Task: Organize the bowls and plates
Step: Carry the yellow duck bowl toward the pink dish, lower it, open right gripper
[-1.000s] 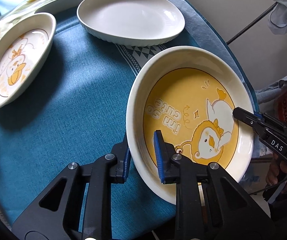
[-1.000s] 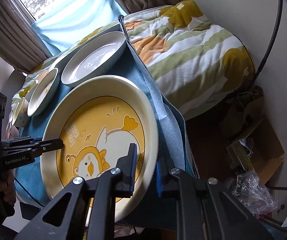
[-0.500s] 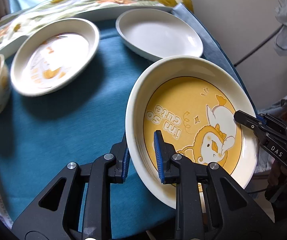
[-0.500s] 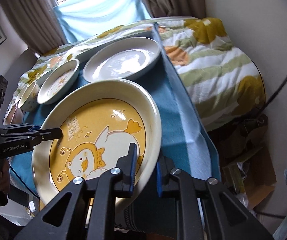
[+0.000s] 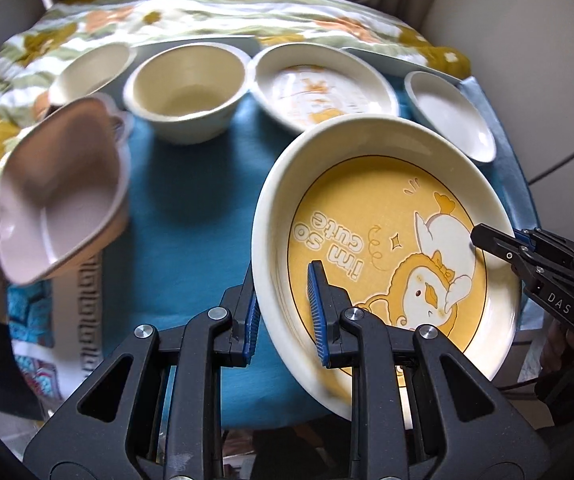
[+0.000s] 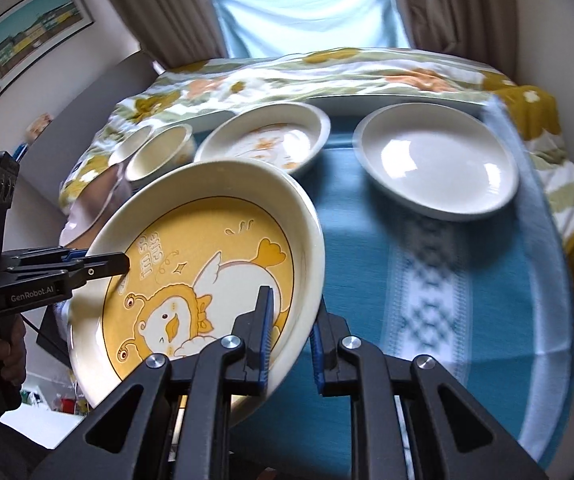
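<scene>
Aloft, the yellow plate [image 5: 387, 248] tilts, face up; left hand-held gripper [image 5: 283, 312] and right hand-held gripper [image 6: 289, 336] grasp opposite rims.

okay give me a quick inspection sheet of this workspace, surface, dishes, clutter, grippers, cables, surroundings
Surface: blue tablecloth with a white patterned strip.
Job's things: yellow duck plate lifted and tilted; smaller duck plate, plain white plate, two cream bowls, pink bowl on the table.
Clutter: dark flat item at the left table edge, unclear.
Grippers: left gripper and right gripper each clamp the yellow plate's rim, on opposite sides.
Cables: thin dark cable at right.
Surroundings: floral duvet, curtains, framed picture.
</scene>
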`<action>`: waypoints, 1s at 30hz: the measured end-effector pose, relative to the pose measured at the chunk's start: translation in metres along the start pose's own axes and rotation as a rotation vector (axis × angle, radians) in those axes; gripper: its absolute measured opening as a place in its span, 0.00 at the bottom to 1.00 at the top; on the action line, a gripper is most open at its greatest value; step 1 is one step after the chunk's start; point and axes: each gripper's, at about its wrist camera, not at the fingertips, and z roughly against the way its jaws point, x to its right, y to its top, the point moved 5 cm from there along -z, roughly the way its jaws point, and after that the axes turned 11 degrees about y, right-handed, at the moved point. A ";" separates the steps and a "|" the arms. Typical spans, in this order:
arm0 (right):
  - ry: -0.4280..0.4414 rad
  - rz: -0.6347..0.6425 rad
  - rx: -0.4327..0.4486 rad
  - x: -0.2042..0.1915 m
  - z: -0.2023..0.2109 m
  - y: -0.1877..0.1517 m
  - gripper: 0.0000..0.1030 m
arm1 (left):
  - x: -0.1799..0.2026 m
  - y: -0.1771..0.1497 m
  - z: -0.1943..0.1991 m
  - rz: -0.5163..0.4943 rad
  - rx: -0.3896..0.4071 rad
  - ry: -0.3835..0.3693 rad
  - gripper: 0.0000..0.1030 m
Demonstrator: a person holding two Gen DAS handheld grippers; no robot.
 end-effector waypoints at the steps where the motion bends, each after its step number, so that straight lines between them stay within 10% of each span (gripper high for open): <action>1: 0.009 0.012 -0.007 -0.009 -0.009 0.001 0.15 | -0.012 -0.003 -0.002 0.018 -0.006 0.006 0.19; 10: 0.014 0.065 -0.048 -0.052 -0.082 0.001 0.15 | -0.088 -0.029 -0.039 0.100 -0.026 0.021 0.19; 30: -0.041 0.003 -0.079 -0.052 -0.097 -0.008 0.15 | -0.083 -0.028 -0.051 0.035 0.003 0.070 0.22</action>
